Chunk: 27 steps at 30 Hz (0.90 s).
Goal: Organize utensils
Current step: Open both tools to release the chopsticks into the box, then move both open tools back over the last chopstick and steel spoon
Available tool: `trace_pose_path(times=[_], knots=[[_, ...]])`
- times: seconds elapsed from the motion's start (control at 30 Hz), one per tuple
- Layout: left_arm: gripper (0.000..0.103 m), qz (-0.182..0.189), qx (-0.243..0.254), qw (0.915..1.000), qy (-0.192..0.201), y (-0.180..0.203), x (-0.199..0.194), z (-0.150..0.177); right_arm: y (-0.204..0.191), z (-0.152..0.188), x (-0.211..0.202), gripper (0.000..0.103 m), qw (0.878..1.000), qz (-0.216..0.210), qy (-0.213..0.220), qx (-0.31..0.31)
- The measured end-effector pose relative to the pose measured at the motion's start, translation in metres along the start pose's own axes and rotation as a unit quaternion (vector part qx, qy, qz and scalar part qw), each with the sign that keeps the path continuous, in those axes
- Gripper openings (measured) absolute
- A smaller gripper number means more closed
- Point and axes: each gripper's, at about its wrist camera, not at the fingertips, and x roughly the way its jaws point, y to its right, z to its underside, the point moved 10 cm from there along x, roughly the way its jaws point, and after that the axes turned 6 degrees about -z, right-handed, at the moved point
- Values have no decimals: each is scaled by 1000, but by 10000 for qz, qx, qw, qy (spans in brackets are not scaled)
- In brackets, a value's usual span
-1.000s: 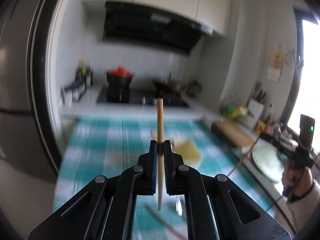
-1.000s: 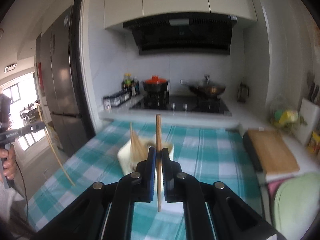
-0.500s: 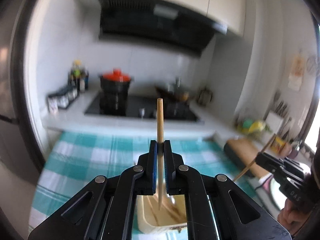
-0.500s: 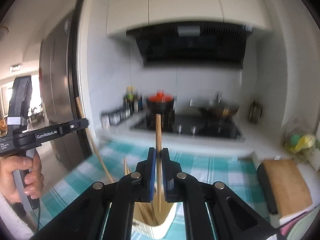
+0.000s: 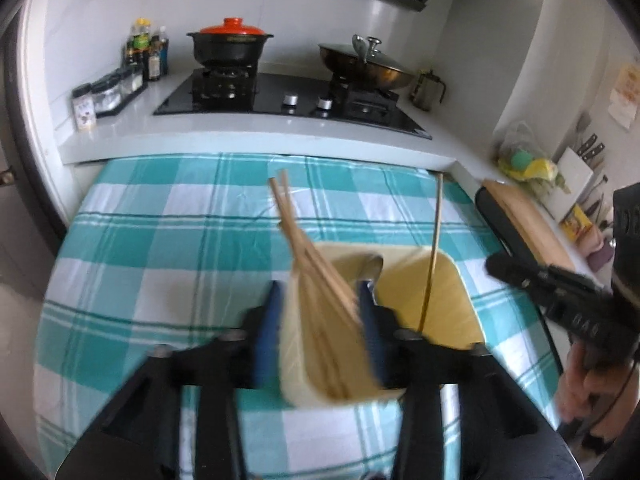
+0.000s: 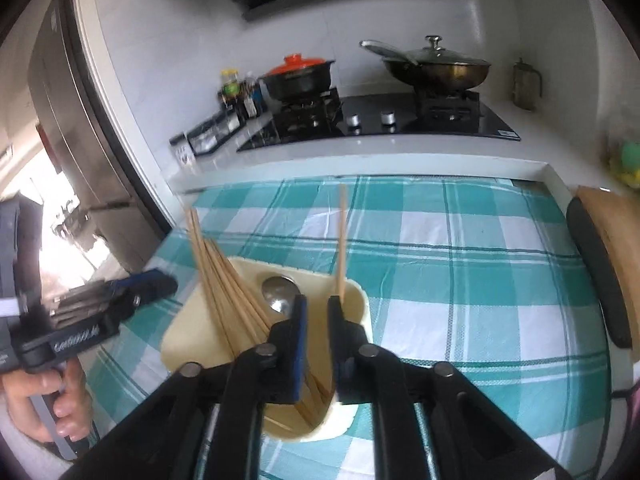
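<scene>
A cream utensil holder [image 5: 448,304] [image 6: 188,332] stands on the checked tablecloth. Several wooden chopsticks [image 5: 308,248] [image 6: 216,272] lean in its left compartment. A metal spoon [image 6: 278,294] [image 5: 370,266] stands in the middle. A single chopstick [image 5: 434,240] [image 6: 341,240] stands in the right compartment. My left gripper [image 5: 320,316] is open and empty just above the holder. My right gripper [image 6: 317,320] is open and empty over the holder, the single chopstick standing free beyond its jaws. Each gripper shows in the other's view: the right gripper [image 5: 560,300] and the left gripper [image 6: 92,304].
The teal and white checked tablecloth [image 5: 168,240] [image 6: 460,280] covers the table. Behind it are a white counter and a black hob [image 5: 288,96] with a red-lidded pot [image 5: 230,42] and a wok [image 6: 438,66]. A wooden cutting board [image 6: 616,248] lies at the right edge.
Both grippers tilted down over the holder and opened. The chopstick each one held now stands in the holder.
</scene>
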Motion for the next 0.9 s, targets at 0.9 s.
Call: trace_pose_path(times=[0.9], knots=[[85,-1001,322,9929,-553,-32,-68,283,3,308,-116,48,9894,1315,-508,-358]])
